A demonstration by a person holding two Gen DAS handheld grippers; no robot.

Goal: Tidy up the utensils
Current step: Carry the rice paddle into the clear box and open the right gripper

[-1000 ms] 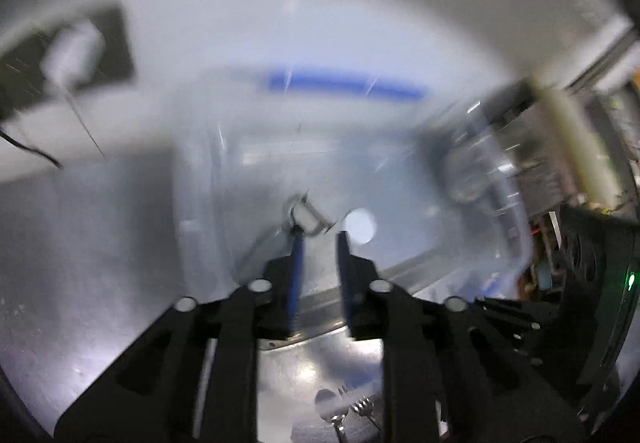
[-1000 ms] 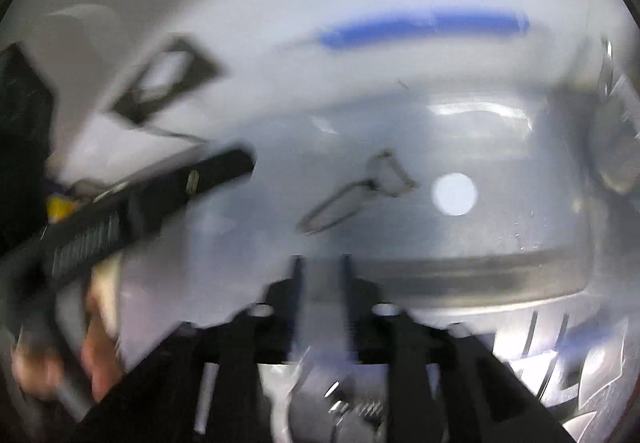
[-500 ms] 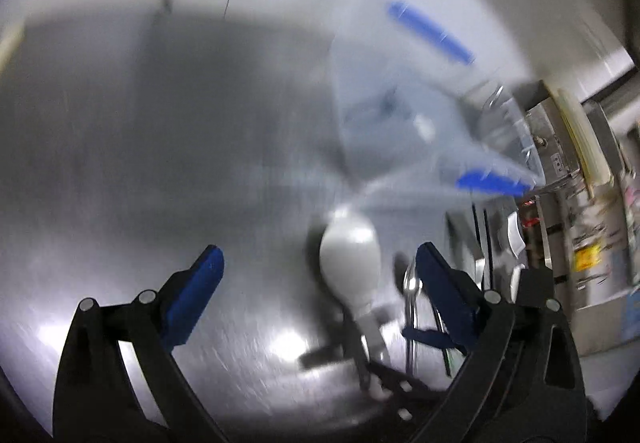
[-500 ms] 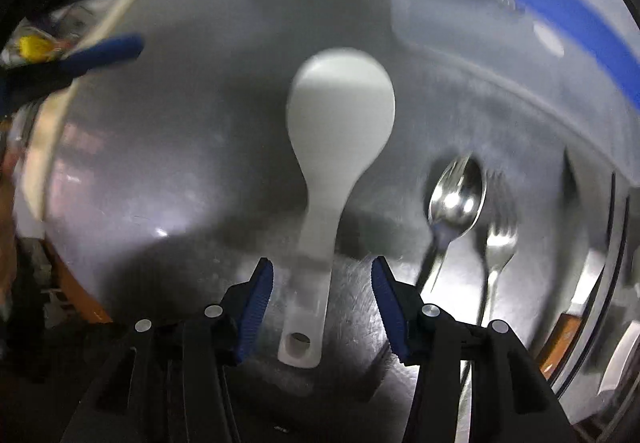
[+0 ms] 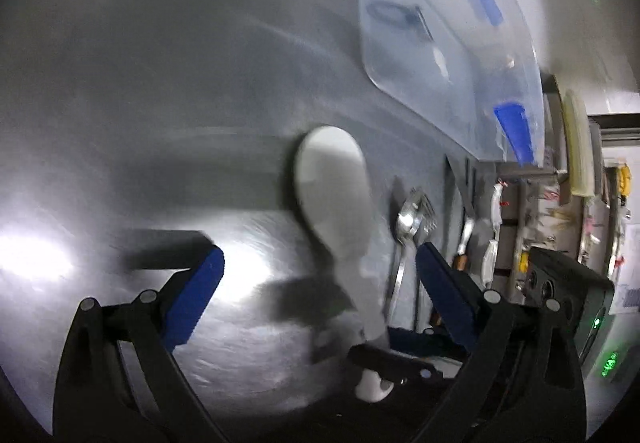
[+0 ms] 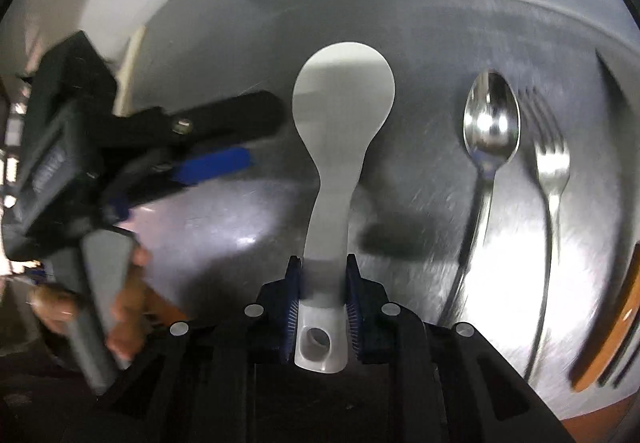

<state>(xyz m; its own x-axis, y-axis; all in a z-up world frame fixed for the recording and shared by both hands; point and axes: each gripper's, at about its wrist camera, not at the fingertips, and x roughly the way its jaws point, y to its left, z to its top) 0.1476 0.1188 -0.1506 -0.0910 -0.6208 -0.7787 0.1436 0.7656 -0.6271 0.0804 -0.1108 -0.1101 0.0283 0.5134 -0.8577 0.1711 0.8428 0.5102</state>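
Observation:
A white rice paddle [image 6: 344, 91] lies flat on the steel table [image 6: 224, 227], handle toward me. My right gripper [image 6: 323, 283] is closing on that handle, its blue pads against both sides near the hole. In the left wrist view the rice paddle [image 5: 328, 187] lies between the wide open jaws of my left gripper [image 5: 318, 259], which hovers over it without touching. A metal spoon [image 6: 491, 123] and a fork [image 6: 552, 159] lie side by side to the right of the paddle.
A clear plastic bin [image 5: 420, 55] with blue latches stands behind the utensils, a wire utensil inside it. A wooden-handled knife [image 6: 612, 331] lies at the far right. A person's hand [image 6: 124, 315] holds the left gripper at the left.
Both grippers came down from the bin to the table. The left jaws spread wide over the paddle. The right jaws narrowed from either side of the paddle's handle onto it.

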